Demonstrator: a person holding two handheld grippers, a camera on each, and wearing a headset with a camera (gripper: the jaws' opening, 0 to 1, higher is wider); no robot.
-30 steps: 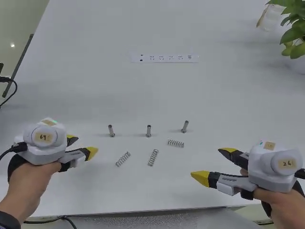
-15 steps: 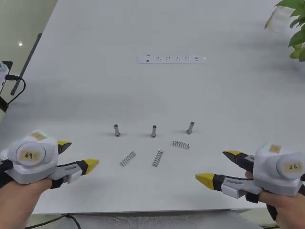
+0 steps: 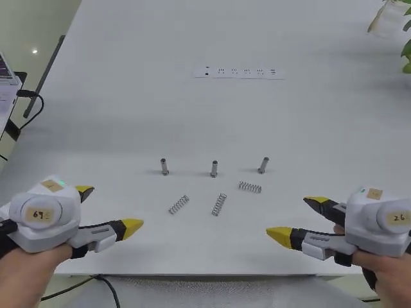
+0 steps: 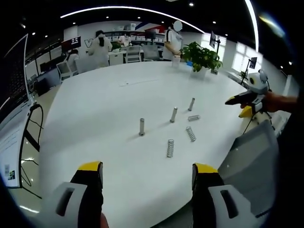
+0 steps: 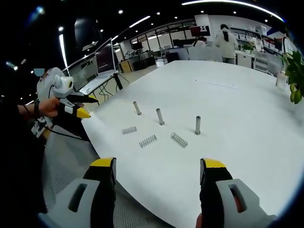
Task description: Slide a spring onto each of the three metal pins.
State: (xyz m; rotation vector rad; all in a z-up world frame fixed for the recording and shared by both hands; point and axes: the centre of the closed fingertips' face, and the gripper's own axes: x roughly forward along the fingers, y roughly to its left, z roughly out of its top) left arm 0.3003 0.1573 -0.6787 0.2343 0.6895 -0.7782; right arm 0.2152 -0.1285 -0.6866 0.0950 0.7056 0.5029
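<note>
Three springs (image 3: 219, 204) loose, three pins (image 3: 214, 169) bare

Three metal pins stand in a row across the white desk (image 3: 212, 115), and none carries a spring. The three springs lie flat on the desk on the near side of that row.

- The left spring (image 3: 179, 205) lies at 5 o'clock from the left pin (image 3: 164, 167), with its long axis running 2 to 8 o'clock.
- The middle spring (image 3: 219, 204) lies at 6 o'clock from the middle pin (image 3: 214, 169), with its axis running 1 to 7.
- The right spring (image 3: 250, 187) lies at 7 o'clock from the right pin (image 3: 263, 165), with its axis close to 3 to 9.

Both claws hover near the desk's front edge with jaws spread, holding nothing.

- The left claw (image 3: 109, 207) has the left spring at its 3 o'clock and looks the nearer hand for it.
- The right claw (image 3: 296, 218) has the right spring at its 10 o'clock, which is probably its closest target.
- The middle spring sits roughly between the two claws.

Whichever spring is taken first lies on its side, so it will likely need gripping across its coils and tipping upright before it can drop over a standing pin.

One power strip (image 3: 239, 72) lies at 12 o'clock, well apart from the work.
</note>
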